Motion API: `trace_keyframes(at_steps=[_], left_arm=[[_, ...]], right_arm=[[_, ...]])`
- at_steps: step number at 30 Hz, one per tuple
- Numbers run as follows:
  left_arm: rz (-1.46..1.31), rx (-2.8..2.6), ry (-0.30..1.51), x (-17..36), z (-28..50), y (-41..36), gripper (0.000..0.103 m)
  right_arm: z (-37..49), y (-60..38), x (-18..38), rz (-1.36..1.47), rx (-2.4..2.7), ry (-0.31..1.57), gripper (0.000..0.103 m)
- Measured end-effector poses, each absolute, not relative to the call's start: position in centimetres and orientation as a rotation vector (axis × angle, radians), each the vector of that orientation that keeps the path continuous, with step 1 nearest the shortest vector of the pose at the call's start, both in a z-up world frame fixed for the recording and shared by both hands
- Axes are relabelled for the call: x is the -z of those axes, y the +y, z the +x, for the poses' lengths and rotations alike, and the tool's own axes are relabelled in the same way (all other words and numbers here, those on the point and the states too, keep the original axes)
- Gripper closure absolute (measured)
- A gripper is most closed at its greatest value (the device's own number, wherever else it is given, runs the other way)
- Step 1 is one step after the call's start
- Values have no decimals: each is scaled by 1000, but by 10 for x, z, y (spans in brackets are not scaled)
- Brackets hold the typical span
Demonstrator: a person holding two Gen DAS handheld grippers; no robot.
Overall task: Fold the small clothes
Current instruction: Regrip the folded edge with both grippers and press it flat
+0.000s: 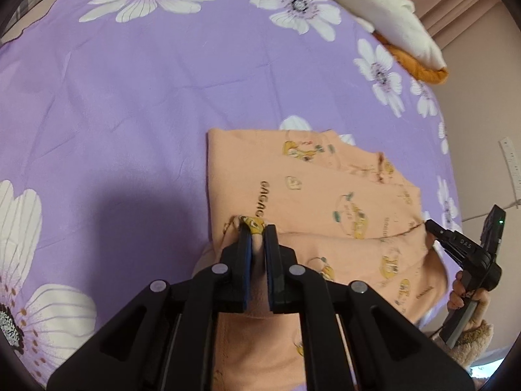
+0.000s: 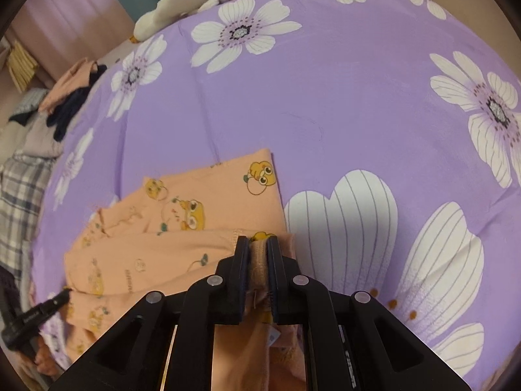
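Observation:
A small peach garment [image 1: 325, 189] printed with yellow cartoon animals lies partly folded on the purple flowered bedspread [image 1: 130, 97]. My left gripper [image 1: 257, 229] is shut on a bunched corner of it at the fold's near left end. In the right wrist view the same garment [image 2: 182, 228] spreads out to the left, and my right gripper [image 2: 259, 242] is shut on its hemmed corner. Each gripper shows in the other's view: the right one [image 1: 429, 228] at the garment's right edge, the left one [image 2: 65, 293] at its lower left. The cloth below both grippers hangs out of sight.
A white and orange plush toy [image 1: 390, 22] lies at the bed's far edge. A pile of dark and peach clothes [image 2: 71, 94] and a plaid cloth [image 2: 19, 195] sit at the left side. Broad purple sheet [image 2: 342, 114] stretches beyond the garment.

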State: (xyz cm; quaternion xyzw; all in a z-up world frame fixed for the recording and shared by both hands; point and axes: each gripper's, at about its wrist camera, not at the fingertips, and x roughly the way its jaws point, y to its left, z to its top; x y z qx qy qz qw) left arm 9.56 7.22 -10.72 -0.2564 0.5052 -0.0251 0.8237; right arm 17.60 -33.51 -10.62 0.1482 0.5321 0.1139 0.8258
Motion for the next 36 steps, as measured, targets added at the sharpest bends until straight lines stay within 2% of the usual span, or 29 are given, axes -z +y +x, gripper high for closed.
trace_keyframes(at_steps=[2,3,5,13,15,16,17,18,19,20,28,36], left_arm=[[-563,76,1042,95,87,74,77],[-567,86,1029,90,82,75,74],[-571,106,1020,84,72,73,68],[-576,102,1094,104,66,58,67],[-578,109,1105,110,69,54,70],[-572,93,1107,113,71,53,82],[-565,76,1109,114,72,53,98],[-572,54,1104,115,74,54,96],[-591,51,1095,113,74,56,97],[-605,45,1081,110,73,57,97],[-638,30,985,85,91,73,97],[-673,7,998,93,131,88,97]], right_arm=[[169,-340,95,310,-258,1109,90],[166,-341,90,298,-265,1095,87],[157,-343,80,285,-285,1077,68],[145,-330,75,235,-334,1063,65],[146,-323,83,217,-343,1080,65],[148,-320,88,211,-345,1091,65],[151,-319,94,216,-345,1106,70],[153,-319,98,218,-339,1114,76],[156,-317,102,212,-338,1124,95],[157,-317,103,210,-334,1127,100],[183,-320,78,305,-386,1062,100],[223,-311,89,350,-358,1100,100]])
